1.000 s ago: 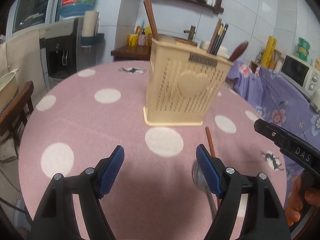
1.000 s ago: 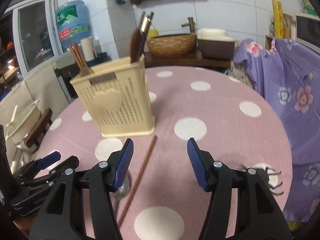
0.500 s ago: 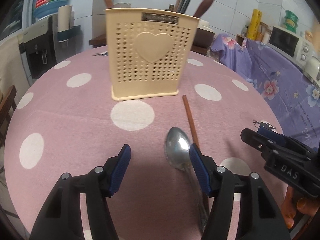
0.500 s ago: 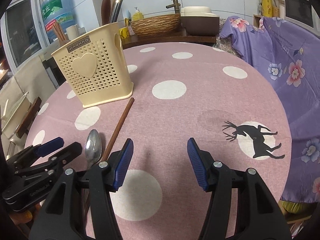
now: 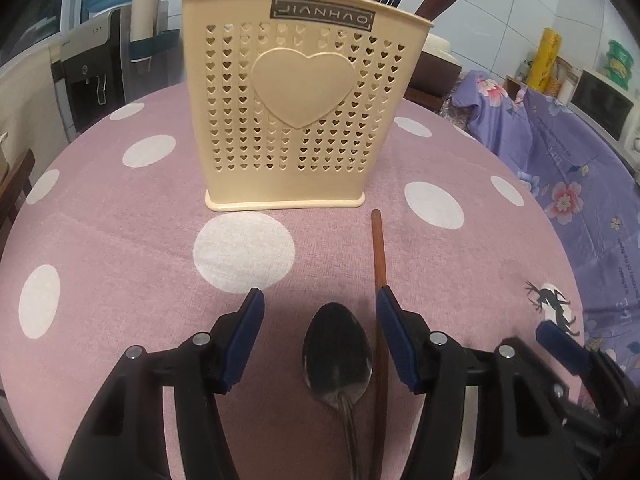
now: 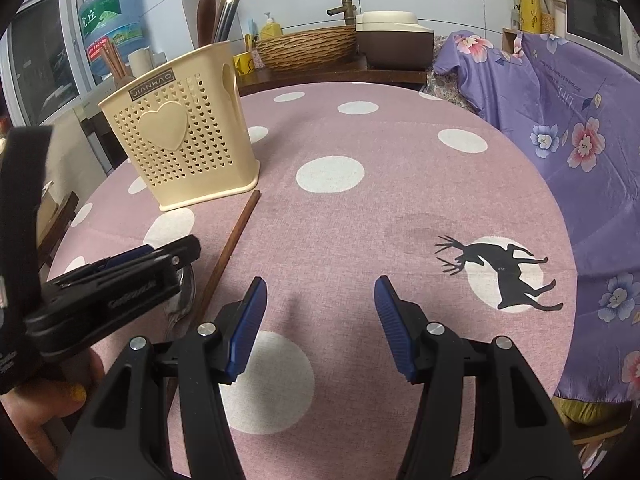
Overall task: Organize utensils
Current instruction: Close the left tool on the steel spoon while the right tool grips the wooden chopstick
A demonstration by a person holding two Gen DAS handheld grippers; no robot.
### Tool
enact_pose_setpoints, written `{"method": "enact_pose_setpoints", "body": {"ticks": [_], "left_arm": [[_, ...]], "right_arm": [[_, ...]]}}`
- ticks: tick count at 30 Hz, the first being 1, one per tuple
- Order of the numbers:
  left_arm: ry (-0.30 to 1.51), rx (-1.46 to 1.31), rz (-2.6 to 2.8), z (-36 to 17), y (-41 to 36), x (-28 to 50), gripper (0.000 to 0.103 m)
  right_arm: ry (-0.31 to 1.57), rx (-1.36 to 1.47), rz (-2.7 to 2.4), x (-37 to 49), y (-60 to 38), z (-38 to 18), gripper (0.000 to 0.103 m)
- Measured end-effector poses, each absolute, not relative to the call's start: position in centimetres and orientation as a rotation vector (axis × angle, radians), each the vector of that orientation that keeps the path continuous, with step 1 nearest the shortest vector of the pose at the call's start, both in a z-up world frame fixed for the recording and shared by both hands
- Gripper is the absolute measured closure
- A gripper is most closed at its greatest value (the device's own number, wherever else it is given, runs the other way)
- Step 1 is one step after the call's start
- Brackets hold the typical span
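Under my fingers, the round table point(image 5: 120, 240) in its pink polka-dot cloth — cream utensil holder point(image 5: 296, 120) standing upright, metal spoon point(image 5: 338, 360) and wooden chopstick point(image 5: 379, 264) lying side by side

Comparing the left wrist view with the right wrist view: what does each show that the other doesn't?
Left wrist only: the full spoon bowl lying between the closing jaws of the left gripper, not yet pinched, and the microwave's front.

Right wrist only: the right gripper open over bare cloth, the basket and the tap behind.

Both: the holder, the chopstick, the polka-dot table, the deer print.
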State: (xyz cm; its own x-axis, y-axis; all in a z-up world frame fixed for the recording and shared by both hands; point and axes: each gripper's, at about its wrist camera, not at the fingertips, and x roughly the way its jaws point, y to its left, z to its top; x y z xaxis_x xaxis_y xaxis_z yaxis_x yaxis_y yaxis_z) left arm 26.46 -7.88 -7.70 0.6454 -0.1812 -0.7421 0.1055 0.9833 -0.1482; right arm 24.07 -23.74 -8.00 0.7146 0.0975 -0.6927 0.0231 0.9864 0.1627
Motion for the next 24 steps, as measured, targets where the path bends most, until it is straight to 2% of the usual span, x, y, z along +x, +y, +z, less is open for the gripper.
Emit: {"method": "enact_pose_setpoints", "body": {"ticks": [7,18,22,24], "left_arm": [[0.886,-0.027,-0.138,-8.6,-8.8,26.8,0.056],[0.887,0.002,-0.153,-8.6,-9.0,25.1,0.057],[0.883,0.003,-0.148,-8.6,-8.9,25.1,0.065],[0.887,0.003,-0.154,-8.6,-8.8,25.2,0.065]], "right_arm": [[0.776,0.170,0.045,24.0,-23.8,-8.0,0.046],[0.785,0.183,0.053,23.9,-23.7,-8.1,0.046],[0.790,0.191,0.059,23.9,-23.7,-8.2,0.046],[0.793,0.193,0.057,23.9,-23.7,-8.2,0.046]]}}
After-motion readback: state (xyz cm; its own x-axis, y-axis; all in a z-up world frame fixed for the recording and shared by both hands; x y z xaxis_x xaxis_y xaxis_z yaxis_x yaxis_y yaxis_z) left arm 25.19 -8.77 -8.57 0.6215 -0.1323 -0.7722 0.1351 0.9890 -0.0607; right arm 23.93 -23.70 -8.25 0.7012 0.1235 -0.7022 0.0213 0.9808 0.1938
